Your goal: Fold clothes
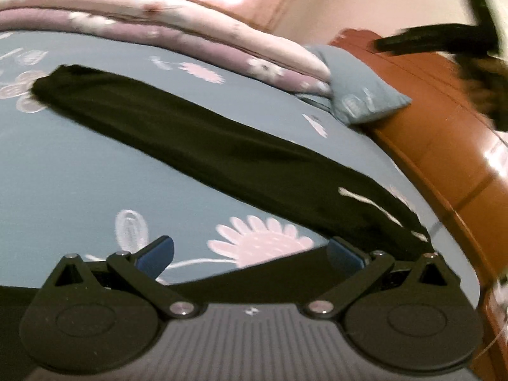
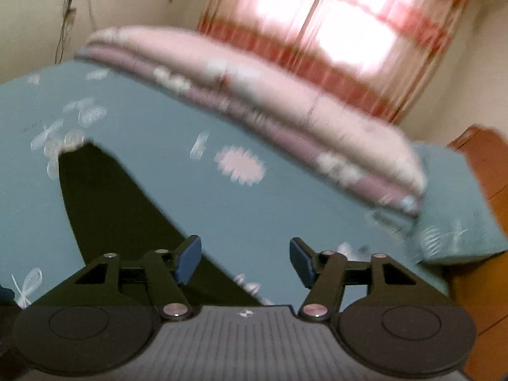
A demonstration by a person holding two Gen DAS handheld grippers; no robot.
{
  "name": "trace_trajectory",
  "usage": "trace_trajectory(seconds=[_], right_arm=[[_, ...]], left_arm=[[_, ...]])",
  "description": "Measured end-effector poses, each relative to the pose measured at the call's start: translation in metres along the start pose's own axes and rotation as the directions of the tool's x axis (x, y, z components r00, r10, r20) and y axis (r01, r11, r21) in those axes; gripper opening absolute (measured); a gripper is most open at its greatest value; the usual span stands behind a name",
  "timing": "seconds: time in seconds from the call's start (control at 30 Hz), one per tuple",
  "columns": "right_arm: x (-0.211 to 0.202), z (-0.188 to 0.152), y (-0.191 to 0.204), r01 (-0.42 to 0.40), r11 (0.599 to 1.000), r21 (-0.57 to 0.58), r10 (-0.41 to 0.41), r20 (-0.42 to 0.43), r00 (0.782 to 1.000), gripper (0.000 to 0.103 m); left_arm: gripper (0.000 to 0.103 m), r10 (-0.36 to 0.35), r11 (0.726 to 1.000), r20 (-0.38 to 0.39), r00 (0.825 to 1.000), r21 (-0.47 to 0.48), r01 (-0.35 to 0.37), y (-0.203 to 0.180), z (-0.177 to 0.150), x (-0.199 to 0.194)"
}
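Nearest, left hand-held gripper [image 1: 250,254]: blue pads wide apart, nothing between them. Right hand-held gripper [image 2: 244,262]: jaws apart, empty.

Just beyond, long black fabric garment [image 1: 197,139] lies flat on the blue floral bedsheet [image 1: 79,171], folded lengthwise into a narrow strip running diagonally towards the bed's edge. Judged: first fold done; cross folds into a compact stack remain.

Farther back, folded pink-and-mauve quilt [image 2: 254,95] and blue pillow [image 1: 355,95].

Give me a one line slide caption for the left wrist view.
Open left gripper above a long black garment laid flat across the blue floral bedsheet.
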State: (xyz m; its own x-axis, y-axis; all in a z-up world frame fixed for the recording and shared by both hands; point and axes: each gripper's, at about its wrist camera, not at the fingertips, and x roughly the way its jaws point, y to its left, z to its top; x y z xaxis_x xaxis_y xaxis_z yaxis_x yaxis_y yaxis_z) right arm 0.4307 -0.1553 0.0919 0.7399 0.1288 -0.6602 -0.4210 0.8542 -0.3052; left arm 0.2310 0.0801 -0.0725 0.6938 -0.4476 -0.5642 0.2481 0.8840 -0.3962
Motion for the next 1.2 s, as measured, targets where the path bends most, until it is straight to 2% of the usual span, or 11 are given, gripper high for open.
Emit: trace_trajectory(seconds=[0.2, 0.33, 0.47, 0.63, 0.7, 0.83, 0.93, 1.0, 1.03, 1.1, 1.2], right_arm=[[0.130, -0.016, 0.008, -0.138, 0.989, -0.049, 0.134, -0.082, 0.988, 0.046], [0.208, -0.015, 0.020, -0.213, 0.975, -0.064, 0.202, -0.144, 0.969, 0.046], [0.258, -0.022, 0.027, -0.257, 0.960, -0.108, 0.234, -0.191, 0.953, 0.046], [0.268, -0.029, 0.027, -0.304, 0.943, -0.136, 0.282, -0.163, 0.946, 0.044], [0.265, -0.031, 0.026, -0.359, 0.927, -0.111, 0.338, -0.165, 0.926, 0.005], [0.256, -0.035, 0.034, -0.332, 0.928, -0.172, 0.309, -0.145, 0.940, 0.003], [0.256, -0.027, 0.025, -0.274, 0.955, -0.109, 0.264, -0.100, 0.959, 0.004], [0.261, -0.027, 0.023, -0.245, 0.967, -0.070, 0.237, -0.112, 0.965, 0.005], [0.262, -0.027, 0.026, -0.229, 0.971, -0.075, 0.218, -0.126, 0.968, 0.007], [0.259, -0.027, 0.035, -0.198, 0.976, -0.095, 0.182, -0.152, 0.971, 0.020], [0.241, -0.020, 0.041, -0.200, 0.977, -0.072, 0.193, -0.101, 0.976, 0.029]], left_arm=[[0.102, -0.015, 0.998, -0.032, 0.999, 0.065, 0.017, -0.006, -0.006, 0.020], [0.102, -0.043, 0.997, -0.050, 0.998, 0.069, 0.046, 0.000, -0.010, 0.025], [0.102, -0.021, 0.998, -0.091, 0.996, 0.060, 0.026, 0.006, -0.016, 0.032], [0.102, -0.015, 0.998, -0.102, 0.995, 0.062, 0.022, 0.008, -0.020, 0.037], [0.102, -0.016, 0.998, -0.100, 0.995, 0.061, 0.022, 0.008, -0.020, 0.037], [0.102, -0.013, 0.998, -0.099, 0.995, 0.066, 0.020, 0.007, -0.021, 0.038], [0.102, -0.010, 0.997, -0.099, 0.995, 0.071, 0.017, 0.007, -0.022, 0.038], [0.102, -0.010, 0.997, -0.099, 0.995, 0.073, 0.017, 0.007, -0.022, 0.038], [0.102, -0.010, 0.997, -0.099, 0.995, 0.073, 0.017, 0.007, -0.022, 0.038], [0.102, -0.010, 0.997, -0.101, 0.995, 0.073, 0.017, 0.007, -0.022, 0.038], [0.102, -0.007, 0.997, -0.101, 0.995, 0.070, 0.014, 0.007, -0.021, 0.037]])
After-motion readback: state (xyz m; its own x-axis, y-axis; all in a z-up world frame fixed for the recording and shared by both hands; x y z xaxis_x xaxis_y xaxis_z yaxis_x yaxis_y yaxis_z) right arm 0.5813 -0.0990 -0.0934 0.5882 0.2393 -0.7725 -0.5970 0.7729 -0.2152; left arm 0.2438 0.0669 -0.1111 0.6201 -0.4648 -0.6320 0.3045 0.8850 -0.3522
